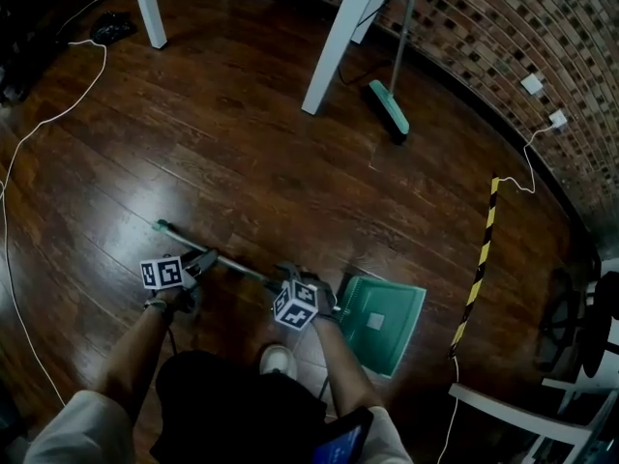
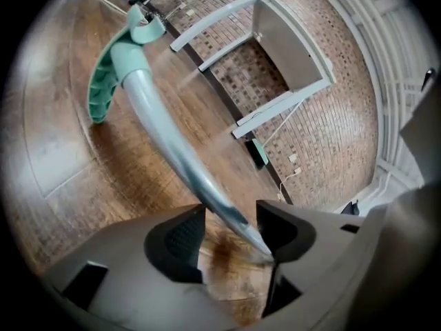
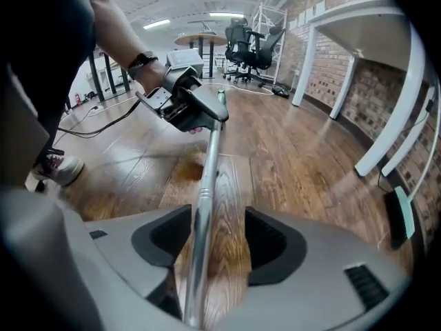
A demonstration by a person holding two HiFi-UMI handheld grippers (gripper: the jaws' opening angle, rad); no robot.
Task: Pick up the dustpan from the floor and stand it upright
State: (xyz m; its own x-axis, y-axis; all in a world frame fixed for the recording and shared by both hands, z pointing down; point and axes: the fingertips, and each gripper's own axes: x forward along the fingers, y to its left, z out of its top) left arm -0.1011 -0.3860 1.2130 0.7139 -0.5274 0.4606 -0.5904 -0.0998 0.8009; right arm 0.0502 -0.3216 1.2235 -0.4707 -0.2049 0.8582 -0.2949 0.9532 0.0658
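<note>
The green dustpan (image 1: 382, 322) lies on the wood floor at the lower right, and its long silver handle (image 1: 232, 262) runs left to a green tip. My left gripper (image 1: 205, 259) is near the tip end. In the left gripper view its jaws (image 2: 231, 219) stand wide open with the handle (image 2: 165, 136) between them, close to the right pad; the pan (image 2: 103, 81) lies beyond. My right gripper (image 1: 311, 286) is down by the pan end. It (image 3: 217, 229) is open around the handle (image 3: 210, 164), with a gap at the right pad.
A green broom (image 1: 389, 109) leans by the brick wall at the back. White table legs (image 1: 334, 42) stand behind. A black-and-yellow strip (image 1: 481, 254) marks the floor at right, and white cables (image 1: 58, 114) trail at left. The person's shoe (image 1: 278, 359) is beside the pan.
</note>
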